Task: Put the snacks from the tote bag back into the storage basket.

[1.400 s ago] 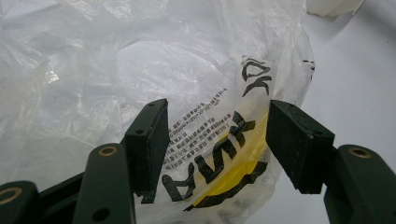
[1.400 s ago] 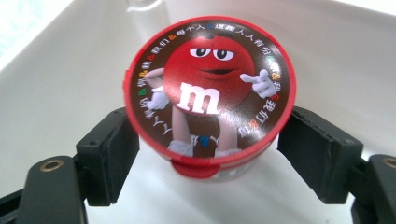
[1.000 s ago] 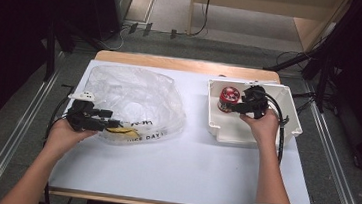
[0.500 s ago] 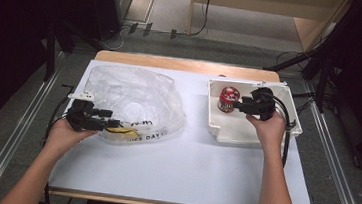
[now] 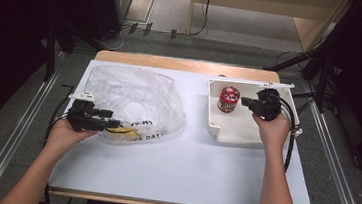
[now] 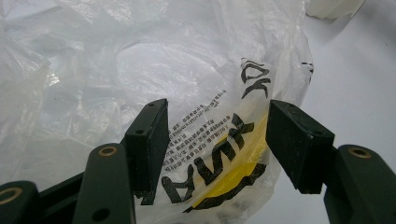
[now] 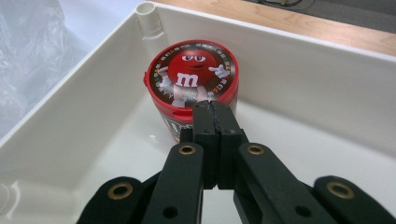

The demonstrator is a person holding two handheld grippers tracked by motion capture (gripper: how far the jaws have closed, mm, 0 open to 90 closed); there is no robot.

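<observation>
Right gripper view: round glossy tub (image 7: 191, 84) (red lid)

The bag (image 6: 154, 70) was thin, see-through plastic, crinkly and shiny. The tub (image 7: 191, 86) had a glossy red plastic lid. The tray (image 7: 299, 70) was smooth, shiny white plastic. The tabletop (image 5: 182, 64) was pale wood under a matt white sheet (image 5: 172, 171).

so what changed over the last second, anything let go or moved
The right hand-held gripper let go of the red candy tub, drew back toward the tray's right side, and its jaws have just been closing, now shut with nothing between them. The tub stands upright in the white tray. The left hand-held gripper stayed open at the plastic bag.
</observation>
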